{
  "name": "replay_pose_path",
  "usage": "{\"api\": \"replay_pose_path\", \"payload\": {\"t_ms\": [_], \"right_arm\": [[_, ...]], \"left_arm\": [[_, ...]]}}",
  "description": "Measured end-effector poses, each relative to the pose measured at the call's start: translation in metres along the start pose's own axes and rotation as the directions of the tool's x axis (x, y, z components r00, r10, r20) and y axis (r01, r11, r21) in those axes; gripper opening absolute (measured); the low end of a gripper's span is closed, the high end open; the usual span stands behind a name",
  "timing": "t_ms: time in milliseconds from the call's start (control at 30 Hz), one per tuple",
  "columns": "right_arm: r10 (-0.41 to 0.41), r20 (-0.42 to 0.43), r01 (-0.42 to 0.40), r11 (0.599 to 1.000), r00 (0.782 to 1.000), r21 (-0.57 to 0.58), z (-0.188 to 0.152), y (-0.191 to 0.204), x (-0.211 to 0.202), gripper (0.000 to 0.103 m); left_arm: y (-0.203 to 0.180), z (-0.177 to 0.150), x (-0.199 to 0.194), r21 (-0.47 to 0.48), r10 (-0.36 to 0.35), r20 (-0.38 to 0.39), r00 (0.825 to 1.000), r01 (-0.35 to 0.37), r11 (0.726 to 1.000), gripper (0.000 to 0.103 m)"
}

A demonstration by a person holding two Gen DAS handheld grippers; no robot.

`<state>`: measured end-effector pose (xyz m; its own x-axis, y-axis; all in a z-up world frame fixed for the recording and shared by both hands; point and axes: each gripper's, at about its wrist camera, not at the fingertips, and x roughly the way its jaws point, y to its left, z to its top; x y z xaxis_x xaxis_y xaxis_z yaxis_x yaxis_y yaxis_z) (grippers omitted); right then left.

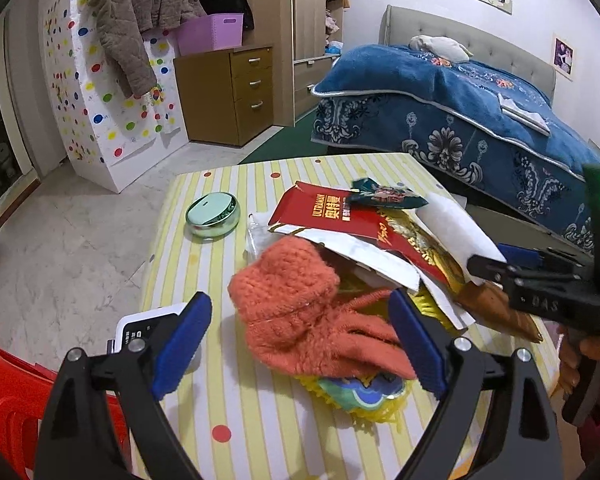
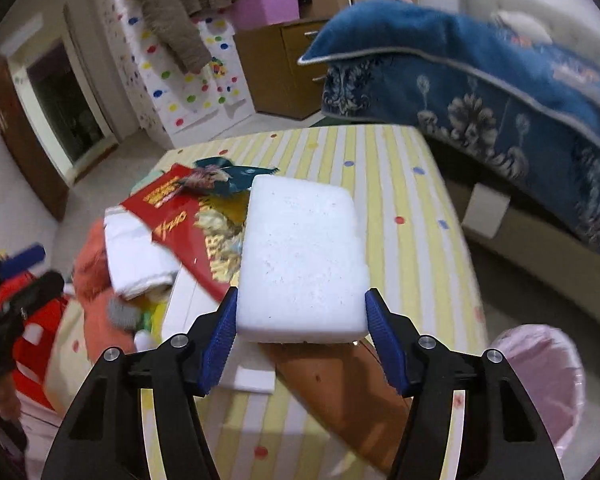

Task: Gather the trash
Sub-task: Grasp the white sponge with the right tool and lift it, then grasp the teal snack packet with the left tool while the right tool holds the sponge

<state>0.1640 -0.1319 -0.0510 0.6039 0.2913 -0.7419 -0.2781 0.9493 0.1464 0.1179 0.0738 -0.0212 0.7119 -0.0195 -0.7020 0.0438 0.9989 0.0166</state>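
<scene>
A pile of trash lies on the striped table (image 1: 220,400): a red wrapper (image 1: 328,212), a teal wrapper (image 1: 384,194), white paper (image 1: 372,256) and a yellow fringed piece (image 1: 360,396). An orange knit glove (image 1: 296,312) lies on top, between the fingers of my left gripper (image 1: 300,300). That gripper is open and its pads stand clear of the glove. My right gripper (image 2: 302,298) is shut on a white foam block (image 2: 300,256), both blue pads against its sides, held above the red wrapper (image 2: 172,212). In the left wrist view the right gripper (image 1: 496,258) comes in from the right.
A green round tin (image 1: 212,214) and a white device (image 1: 148,320) sit on the table's left. A brown flat piece (image 2: 340,392) lies under the block. A pink-lined bin (image 2: 540,380) stands at the right, a red chair (image 1: 8,400) at the left, a blue-covered bed (image 1: 460,112) behind.
</scene>
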Motion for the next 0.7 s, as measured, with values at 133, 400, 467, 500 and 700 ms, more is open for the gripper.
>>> {"api": "replay_pose_path", "payload": {"t_ms": [133, 400, 467, 500, 700], "right_arm": [[-0.032, -0.023, 0.031, 0.999, 0.999, -0.042, -0.014, 0.004, -0.018, 0.062], [-0.046, -0.037, 0.044, 0.997, 0.998, -0.056, -0.045, 0.002, -0.054, 0.062], [-0.063, -0.024, 0.061, 0.997, 0.998, -0.054, -0.051, 0.000, -0.064, 0.062], [-0.072, -0.015, 0.071, 0.996, 0.997, -0.049, -0.053, -0.002, -0.070, 0.062], [-0.136, 0.041, 0.136, 0.991, 0.990, -0.001, -0.060, -0.024, -0.098, 0.063]], "left_arm": [[-0.004, -0.001, -0.008, 0.005, -0.007, 0.009, 1.000, 0.007, 1.000, 0.087], [-0.014, -0.007, -0.020, 0.018, -0.023, 0.010, 1.000, 0.023, 1.000, 0.087], [-0.018, -0.008, -0.020, 0.023, -0.028, 0.006, 1.000, 0.027, 0.999, 0.087], [-0.021, -0.009, -0.020, 0.027, -0.032, 0.003, 0.999, 0.032, 0.999, 0.087], [-0.047, -0.005, -0.016, 0.071, -0.067, -0.005, 0.998, 0.068, 0.995, 0.087]]}}
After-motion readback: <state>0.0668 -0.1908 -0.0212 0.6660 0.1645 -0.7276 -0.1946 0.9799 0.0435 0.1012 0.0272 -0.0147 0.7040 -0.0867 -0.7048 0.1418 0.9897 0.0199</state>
